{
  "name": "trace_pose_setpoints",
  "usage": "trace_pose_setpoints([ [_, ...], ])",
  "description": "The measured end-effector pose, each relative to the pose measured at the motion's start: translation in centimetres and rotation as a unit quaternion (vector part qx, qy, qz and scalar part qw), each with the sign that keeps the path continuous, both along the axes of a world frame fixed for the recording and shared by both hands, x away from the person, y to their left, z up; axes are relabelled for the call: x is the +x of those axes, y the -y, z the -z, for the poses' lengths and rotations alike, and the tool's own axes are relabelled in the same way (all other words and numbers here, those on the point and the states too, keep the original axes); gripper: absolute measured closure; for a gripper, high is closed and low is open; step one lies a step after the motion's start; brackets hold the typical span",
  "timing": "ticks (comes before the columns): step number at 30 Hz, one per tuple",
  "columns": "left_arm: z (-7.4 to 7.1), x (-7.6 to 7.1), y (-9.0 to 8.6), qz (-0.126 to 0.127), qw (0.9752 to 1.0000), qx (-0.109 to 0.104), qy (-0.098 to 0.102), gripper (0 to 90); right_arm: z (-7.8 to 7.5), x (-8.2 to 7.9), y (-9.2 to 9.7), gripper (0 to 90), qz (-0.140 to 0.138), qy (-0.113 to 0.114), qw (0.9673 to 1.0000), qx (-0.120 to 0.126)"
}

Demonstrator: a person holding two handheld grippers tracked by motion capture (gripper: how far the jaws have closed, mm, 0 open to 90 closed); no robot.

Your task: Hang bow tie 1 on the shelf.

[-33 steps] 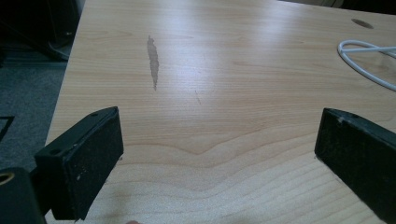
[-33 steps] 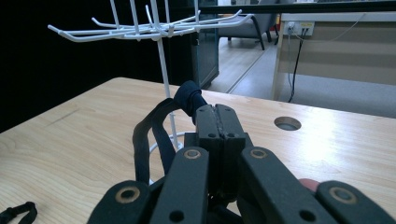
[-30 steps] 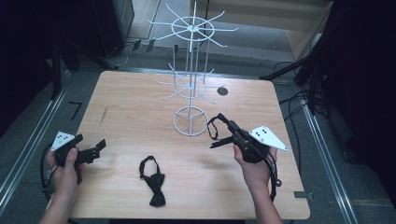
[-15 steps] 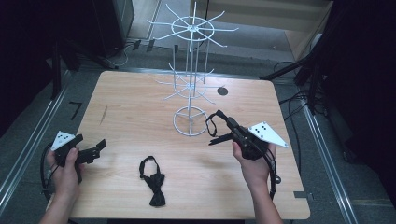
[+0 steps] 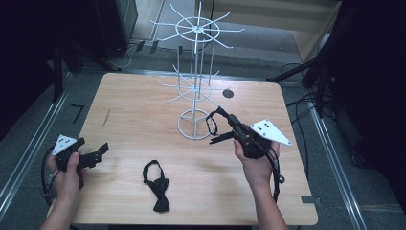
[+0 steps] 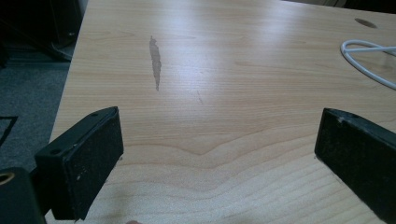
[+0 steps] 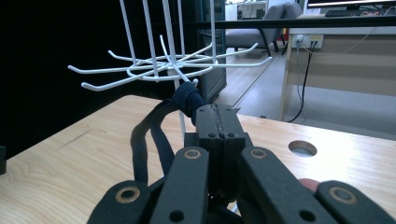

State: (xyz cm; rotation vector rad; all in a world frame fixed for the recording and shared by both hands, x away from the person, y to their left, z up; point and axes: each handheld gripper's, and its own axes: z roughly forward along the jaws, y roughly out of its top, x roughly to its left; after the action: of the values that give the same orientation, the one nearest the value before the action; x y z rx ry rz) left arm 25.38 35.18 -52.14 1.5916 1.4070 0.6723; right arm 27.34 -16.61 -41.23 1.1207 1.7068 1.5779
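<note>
Since the earlier high views little has shifted: the right hand-held gripper (image 5: 221, 125) has edged slightly toward the white wire rack (image 5: 195, 86), and the dark strap loop (image 5: 211, 123) it carries has come along, while the left hand-held gripper (image 5: 98, 152) and the bow tie (image 5: 157, 184) lying flat have kept their places. The wooden tabletop (image 5: 143, 110) carries everything; the rack stands at about twelve o'clock from the table's middle, its round base ring resting on the wood and its hooked arms spreading out above. At about three o'clock from that base ring, the right hand-held gripper is clenched on the strap loop, which hangs from its tips just beside the ring; in the right gripper view the jaws sit pressed together with the dark band (image 7: 154, 135) bunched at their tip, close under the rack's lower hooks (image 7: 163, 65). At about eight o'clock, near the table's left edge, the left hand-held gripper rests released, its two pads (image 6: 88, 158) wide apart over bare wood. The bow tie lies at six o'clock, well apart from both grippers.
</note>
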Motion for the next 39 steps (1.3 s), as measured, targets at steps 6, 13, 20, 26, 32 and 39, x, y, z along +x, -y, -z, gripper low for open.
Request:
trace_pose_setpoints([
  [6, 0.0, 0.0, 0.1, -0.001, 1.0000, 0.001, 0.003, 1.6, -0.5, 0.1, -0.9, 90.0, -0.004, 0.006, 0.9999, -0.008],
  [13, 0.0, 0.0, 0.0, 0.000, 1.0000, 0.000, 0.001, 1.6, -1.2, 0.2, -0.9, 90.0, -0.006, 0.013, 0.9999, 0.000],
  [20, 0.0, 0.1, 0.1, 0.001, 1.0000, 0.008, 0.001, 1.6, -1.7, 0.2, -0.9, 90.0, -0.007, 0.022, 0.9997, 0.002],
  [26, 0.0, 0.1, 0.2, 0.004, 0.9999, 0.012, -0.002, 1.6, -1.9, 0.3, -0.4, 90.0, -0.003, 0.024, 0.9997, 0.009],
  [32, 0.0, 0.2, 0.2, 0.004, 0.9999, 0.011, -0.001, 1.6, -2.1, 0.4, 0.0, 90.0, -0.001, 0.029, 0.9995, 0.012],
  [39, 0.0, 0.0, 0.2, 0.006, 0.9999, 0.012, 0.002, 1.6, -1.3, 1.9, 0.3, 90.0, -0.002, 0.012, 0.9995, 0.027],
])
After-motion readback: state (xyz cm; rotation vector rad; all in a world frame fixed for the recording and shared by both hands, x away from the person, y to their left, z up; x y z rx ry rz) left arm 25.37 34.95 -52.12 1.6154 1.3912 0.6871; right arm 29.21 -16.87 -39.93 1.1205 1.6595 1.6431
